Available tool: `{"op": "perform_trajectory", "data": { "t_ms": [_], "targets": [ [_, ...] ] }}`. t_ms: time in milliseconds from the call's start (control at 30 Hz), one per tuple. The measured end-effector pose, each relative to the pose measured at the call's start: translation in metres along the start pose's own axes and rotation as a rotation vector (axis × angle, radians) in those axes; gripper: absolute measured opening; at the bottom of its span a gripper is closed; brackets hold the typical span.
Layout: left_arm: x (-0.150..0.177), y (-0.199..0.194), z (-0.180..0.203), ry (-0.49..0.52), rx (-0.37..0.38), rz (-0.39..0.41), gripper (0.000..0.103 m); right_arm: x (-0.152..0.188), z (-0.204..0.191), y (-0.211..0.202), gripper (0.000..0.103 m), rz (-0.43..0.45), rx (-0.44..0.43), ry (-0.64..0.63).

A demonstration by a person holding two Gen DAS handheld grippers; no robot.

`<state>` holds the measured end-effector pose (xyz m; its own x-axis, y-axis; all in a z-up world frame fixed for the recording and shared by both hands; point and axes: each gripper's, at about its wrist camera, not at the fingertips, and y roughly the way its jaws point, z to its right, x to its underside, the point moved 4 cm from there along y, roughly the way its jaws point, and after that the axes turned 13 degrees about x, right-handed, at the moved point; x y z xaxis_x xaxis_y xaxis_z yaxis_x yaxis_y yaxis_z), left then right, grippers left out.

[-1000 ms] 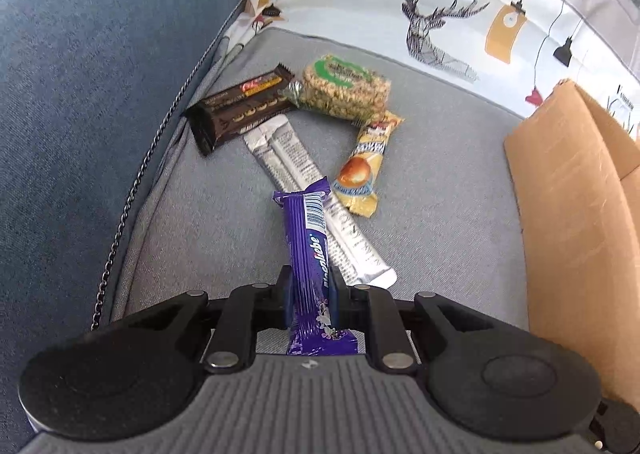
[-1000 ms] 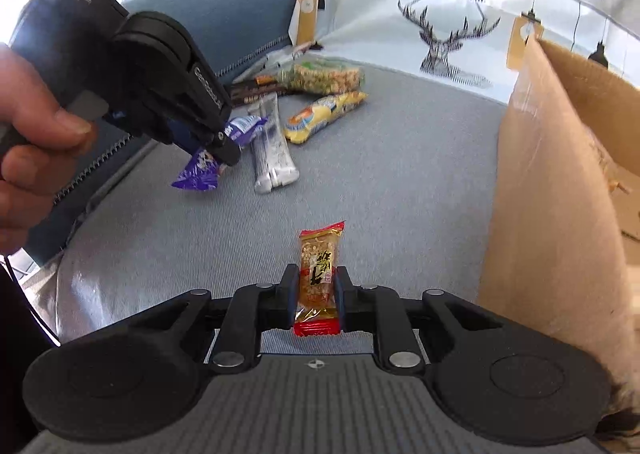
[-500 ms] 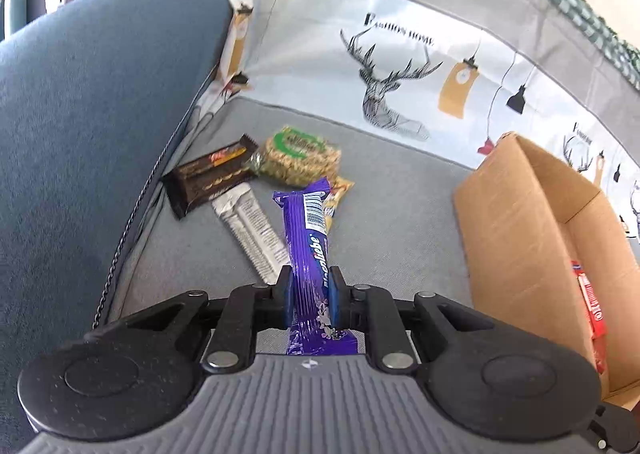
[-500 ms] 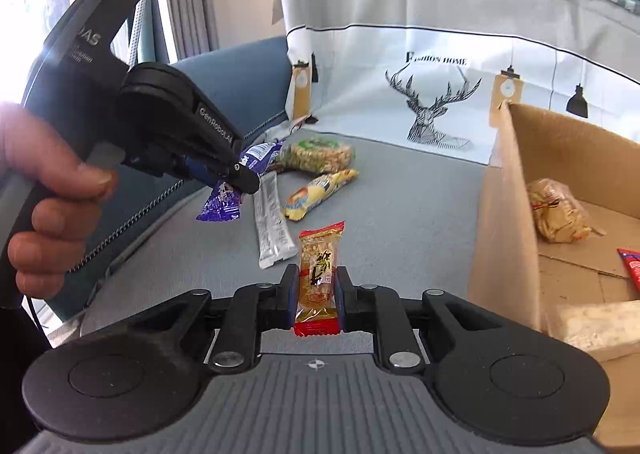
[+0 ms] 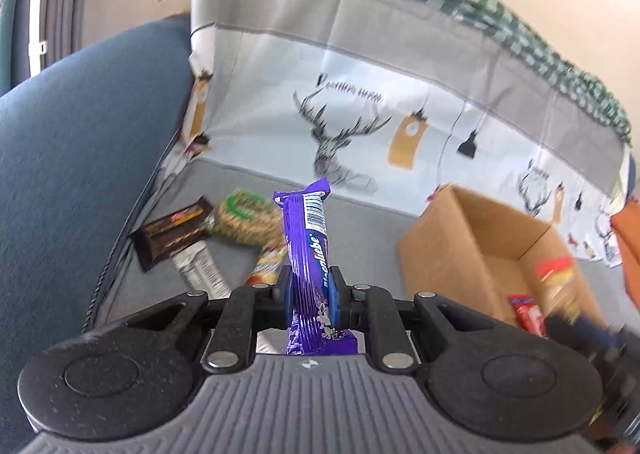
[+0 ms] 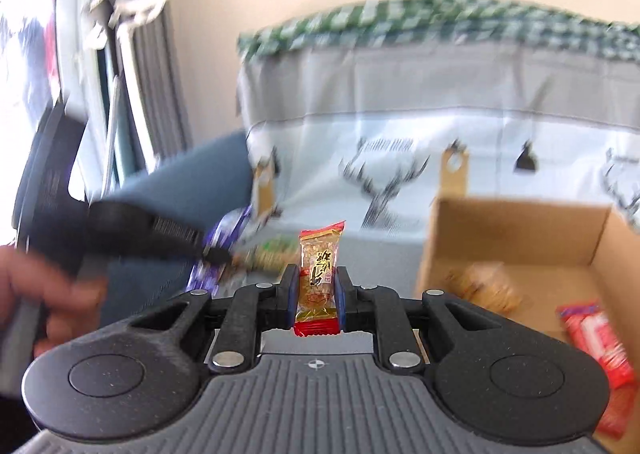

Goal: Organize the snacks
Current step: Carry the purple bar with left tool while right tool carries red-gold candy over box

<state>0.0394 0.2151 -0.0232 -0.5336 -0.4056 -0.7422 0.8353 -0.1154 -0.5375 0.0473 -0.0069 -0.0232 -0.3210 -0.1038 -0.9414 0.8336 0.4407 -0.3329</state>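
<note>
My left gripper (image 5: 311, 296) is shut on a purple chocolate bar (image 5: 307, 238) and holds it upright above the grey sofa seat. My right gripper (image 6: 317, 296) is shut on a small red-and-gold snack packet (image 6: 320, 274), held up beside the open cardboard box (image 6: 516, 230). The box (image 5: 472, 230) holds a red packet (image 6: 596, 338) and a tan snack bag (image 6: 486, 288). On the seat lie a dark brown bar (image 5: 174, 232), a green-labelled cereal snack (image 5: 248, 220), a silver bar (image 5: 198, 268) and a yellow bar (image 5: 268, 264).
A blue sofa armrest (image 5: 80, 158) rises on the left. A deer-print cloth (image 5: 344, 134) covers the sofa back. The left gripper with the hand holding it shows blurred in the right wrist view (image 6: 120, 238). The right gripper shows blurred at the left wrist view's lower right (image 5: 592, 334).
Both grippers have risen and tilted up with their snacks still held. The box now shows its inside in both views. The right gripper has moved over toward the box.
</note>
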Motion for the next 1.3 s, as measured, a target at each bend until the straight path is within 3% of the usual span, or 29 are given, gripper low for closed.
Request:
{"op": "perform_trajectory", "data": {
  "t_ms": [167,367,533,900,1300],
  "targets": [
    [-0.009,-0.002,0.022,0.013,0.045,0.054,0.018,-0.028,0.058,-0.009,0.019,0.095,0.083,0.021],
    [-0.014,-0.002,0.050,0.026,0.089,0.101,0.018,-0.031,0.136,0.008,0.019,0.080,0.214,0.099],
    [-0.012,0.005,0.072,0.029,0.134,0.115,0.018,-0.030,0.176,0.014,0.019,0.066,0.261,0.176],
    [0.002,0.032,0.122,0.066,0.222,0.100,0.018,-0.035,0.226,0.022,0.019,0.053,0.316,0.181],
    [0.012,0.057,0.154,0.100,0.271,0.066,0.018,-0.026,0.235,0.017,0.019,0.032,0.341,0.183]
  ]
}}
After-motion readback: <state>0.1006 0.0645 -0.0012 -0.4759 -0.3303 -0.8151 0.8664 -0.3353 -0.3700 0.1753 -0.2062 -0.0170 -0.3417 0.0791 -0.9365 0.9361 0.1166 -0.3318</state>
